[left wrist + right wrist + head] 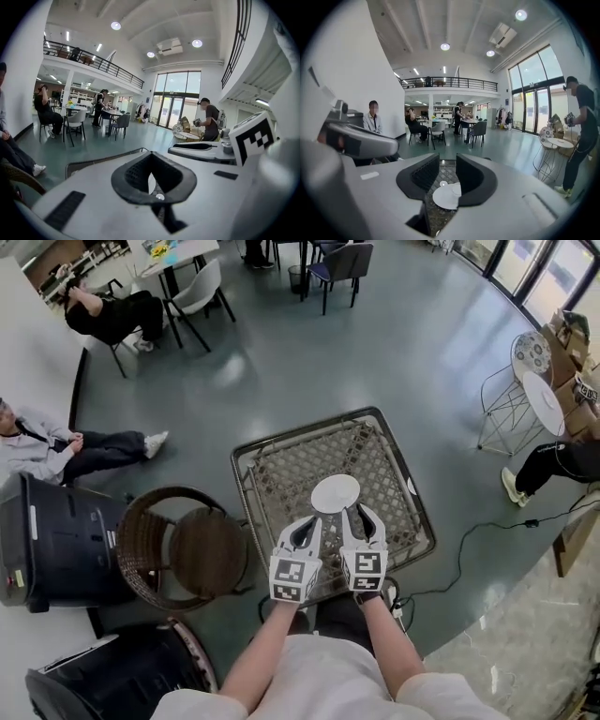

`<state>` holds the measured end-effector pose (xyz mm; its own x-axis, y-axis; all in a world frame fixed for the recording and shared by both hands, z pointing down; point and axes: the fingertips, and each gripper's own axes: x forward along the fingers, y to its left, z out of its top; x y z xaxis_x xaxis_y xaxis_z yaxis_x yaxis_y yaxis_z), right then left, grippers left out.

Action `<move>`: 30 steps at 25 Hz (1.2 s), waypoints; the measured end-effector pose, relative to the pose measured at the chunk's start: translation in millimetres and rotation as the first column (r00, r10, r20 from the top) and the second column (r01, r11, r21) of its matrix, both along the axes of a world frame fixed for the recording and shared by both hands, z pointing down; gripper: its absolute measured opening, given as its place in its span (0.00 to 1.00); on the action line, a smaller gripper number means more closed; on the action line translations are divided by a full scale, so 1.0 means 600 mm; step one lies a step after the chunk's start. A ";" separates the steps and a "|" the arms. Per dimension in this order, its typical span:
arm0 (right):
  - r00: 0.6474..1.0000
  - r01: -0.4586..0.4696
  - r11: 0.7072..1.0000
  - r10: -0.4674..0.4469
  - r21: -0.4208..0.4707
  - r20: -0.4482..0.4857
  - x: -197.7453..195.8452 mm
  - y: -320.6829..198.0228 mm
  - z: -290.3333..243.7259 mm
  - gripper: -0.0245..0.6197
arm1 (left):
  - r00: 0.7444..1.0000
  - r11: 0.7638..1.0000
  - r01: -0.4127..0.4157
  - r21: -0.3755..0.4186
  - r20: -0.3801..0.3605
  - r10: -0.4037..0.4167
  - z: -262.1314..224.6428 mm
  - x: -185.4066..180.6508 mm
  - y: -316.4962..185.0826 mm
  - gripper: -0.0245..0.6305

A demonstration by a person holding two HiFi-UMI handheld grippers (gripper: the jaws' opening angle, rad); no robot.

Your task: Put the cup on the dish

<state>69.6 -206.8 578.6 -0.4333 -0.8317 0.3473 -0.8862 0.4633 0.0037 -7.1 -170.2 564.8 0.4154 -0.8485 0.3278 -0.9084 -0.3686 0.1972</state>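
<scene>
A white dish (335,493) lies near the middle of a square woven-mesh table (272,474). In the right gripper view the dish (444,198) shows through the gap between the jaws. A small white raised shape (456,189) sits on its right part, half hidden by the jaw; I cannot tell if it is the cup. No separate cup stands out in the head view. My left gripper (312,520) hovers just short of the dish, its tips (151,154) touching with nothing held. My right gripper (357,514) is beside it, jaws (447,161) apart with nothing between them.
A round brown wicker chair (187,549) stands left of the table, with black bins (56,540) beyond and below it. A black cable (469,559) runs across the floor at right. White wire side tables (534,390) and a person's leg (553,465) are at far right. People sit at far left.
</scene>
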 end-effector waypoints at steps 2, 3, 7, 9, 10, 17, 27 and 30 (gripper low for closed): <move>1.000 0.006 0.999 -0.007 0.037 0.024 -0.003 0.016 -0.043 0.18 | 1.000 0.999 -0.012 0.040 0.005 0.012 -0.032 0.002 0.009 0.04; 0.999 0.010 0.998 -0.012 0.060 0.034 -0.005 0.022 -0.065 0.17 | 1.000 0.998 -0.015 0.059 0.010 0.014 -0.047 0.001 0.013 0.04; 0.998 0.018 0.990 -0.027 0.141 0.064 -0.017 0.049 -0.144 0.10 | 0.999 0.992 -0.019 0.128 0.052 0.012 -0.101 -0.014 0.033 0.04; 0.996 0.005 0.986 -0.020 0.169 0.086 -0.020 0.062 -0.176 0.05 | 0.999 0.987 -0.016 0.159 0.051 0.008 -0.126 -0.021 0.041 0.04; 0.995 -0.005 0.984 -0.012 0.176 0.097 -0.020 0.065 -0.189 0.04 | 0.999 0.985 -0.013 0.174 0.043 0.006 -0.138 -0.024 0.042 0.04; 0.995 -0.043 0.981 0.025 0.192 0.096 -0.010 0.084 -0.235 0.04 | 1.000 0.969 -0.021 0.244 0.026 0.015 -0.206 -0.013 0.051 0.04; 0.995 -0.049 0.975 0.029 0.216 0.095 -0.030 0.112 -0.249 0.04 | 0.998 0.959 -0.058 0.276 0.026 0.053 -0.221 -0.009 0.068 0.04; 0.998 -0.026 0.975 0.013 0.222 0.061 -0.030 0.113 -0.251 0.04 | 0.999 0.957 -0.047 0.285 0.026 0.041 -0.234 -0.008 0.061 0.04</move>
